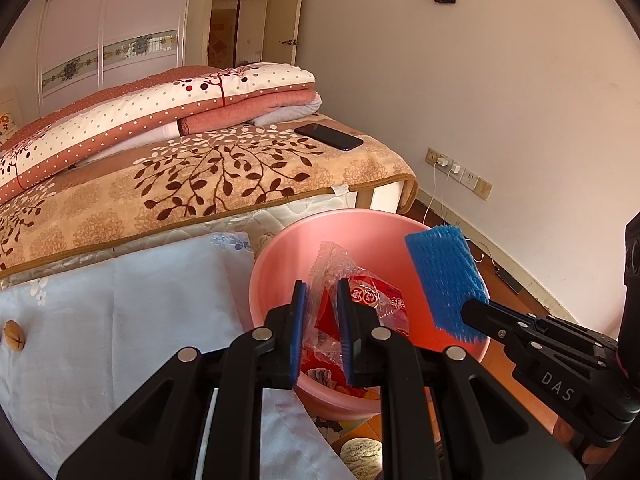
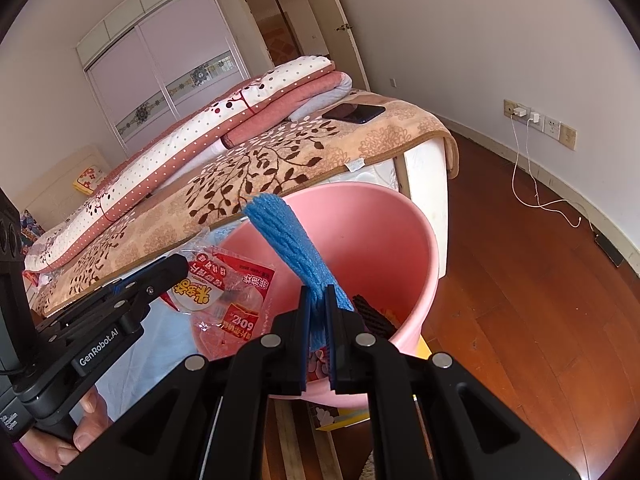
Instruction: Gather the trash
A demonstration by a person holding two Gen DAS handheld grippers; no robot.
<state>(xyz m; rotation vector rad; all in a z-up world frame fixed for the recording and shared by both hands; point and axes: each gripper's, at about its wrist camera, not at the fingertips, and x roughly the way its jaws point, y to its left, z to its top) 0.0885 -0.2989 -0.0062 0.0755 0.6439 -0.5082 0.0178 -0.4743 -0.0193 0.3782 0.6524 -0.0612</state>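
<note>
Over pink basin (image 1: 280,248) at 12 o'clock — left gripper (image 1: 322,312) jaws pinch crinkly wrapper (image 1: 360,292), right gripper (image 2: 319,312) clamps blue foam net (image 2: 284,236). Release both low, inside rim — light stuff drifts.

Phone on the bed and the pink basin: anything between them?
Only leaf-patterned blanket and the mattress edge lie between the phone and the pink basin, clearest in the right wrist view.
</note>
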